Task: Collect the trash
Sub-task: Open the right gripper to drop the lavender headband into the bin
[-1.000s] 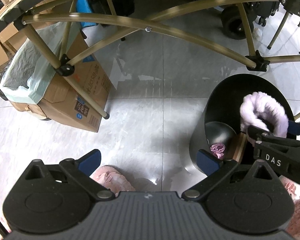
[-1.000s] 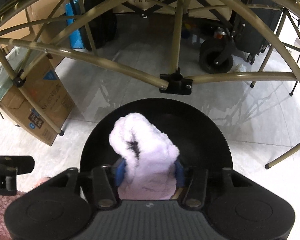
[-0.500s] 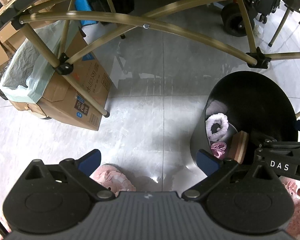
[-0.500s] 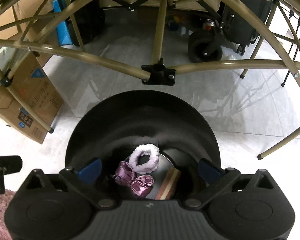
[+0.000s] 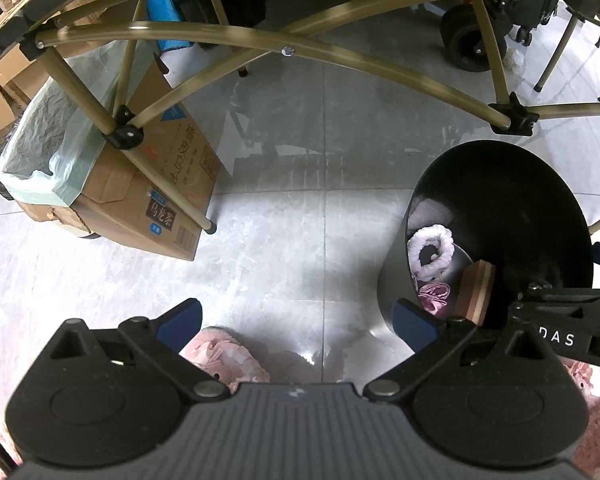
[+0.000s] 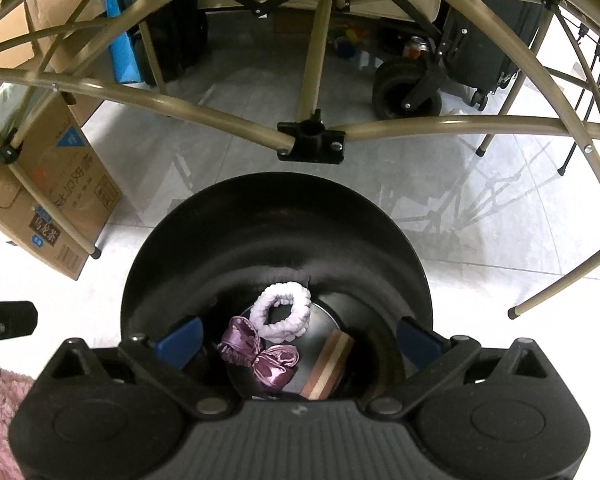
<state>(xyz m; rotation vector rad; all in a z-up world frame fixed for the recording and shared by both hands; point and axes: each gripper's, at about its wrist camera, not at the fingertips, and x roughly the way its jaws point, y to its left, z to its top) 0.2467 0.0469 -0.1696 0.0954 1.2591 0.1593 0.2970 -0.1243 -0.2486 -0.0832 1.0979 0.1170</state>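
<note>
A fluffy lilac scrunchie [image 6: 281, 311] lies at the bottom of the black bin [image 6: 276, 216], beside a shiny purple bow [image 6: 260, 358] and a striped block [image 6: 327, 364] leaning on the bin's inner wall. The drop appears done. The right tongs [image 6: 298, 334] hang directly over the bin's mouth, tilted steeply downward, their blue pads having just spread wide with nothing between them. The left tongs [image 5: 298, 318] hover to the left of the bin, also pointing steeply down at the tiled floor [image 5: 284, 240], pads apart and empty. A pink fluffy item [image 5: 224, 354] on the floor beside the bin looks the likely next pickup, calling for a lowering and a close.
</note>
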